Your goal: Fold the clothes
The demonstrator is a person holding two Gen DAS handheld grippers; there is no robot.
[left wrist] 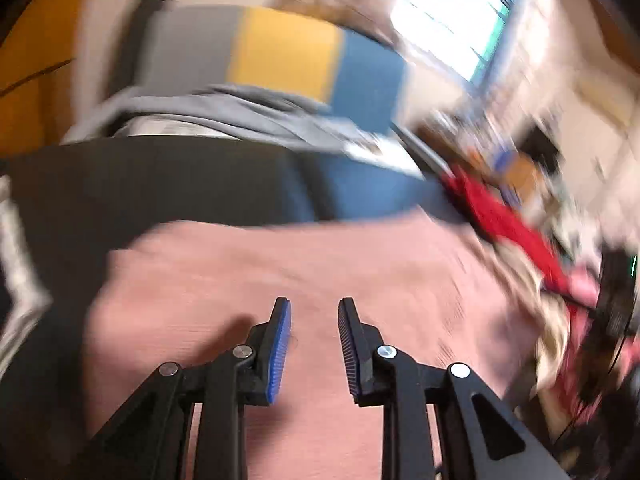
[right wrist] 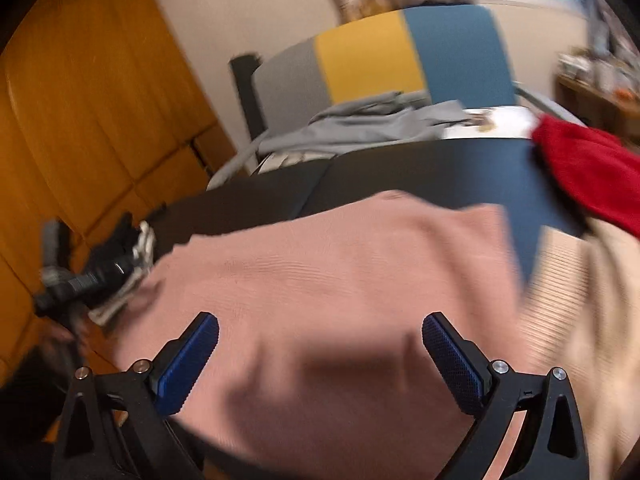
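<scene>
On dark table [right wrist: 440, 168]: pink knit garment [right wrist: 340, 280], spread flat, directly beneath both tools.

Left hand-held gripper [left wrist: 314, 344]: jaws slightly apart, nothing between, poised over pink knit.

Right hand-held gripper [right wrist: 320, 360]: jaws wide apart, nothing held, above same cloth.

Handling, our estimate: soft, light, ribbed, stretchy; will drape and sag, not slip. We would pinch hem or corner edges, both layers together.

Nearby: red garment [right wrist: 592, 168] at right edge; grey garment [right wrist: 360, 128] behind; striped chair back [right wrist: 400, 52].

Dark bench [right wrist: 440, 168] carries the pink sweater [right wrist: 340, 280] at six o'clock, red cloth [right wrist: 592, 176] at two, grey garment [right wrist: 360, 128] at twelve.
</scene>
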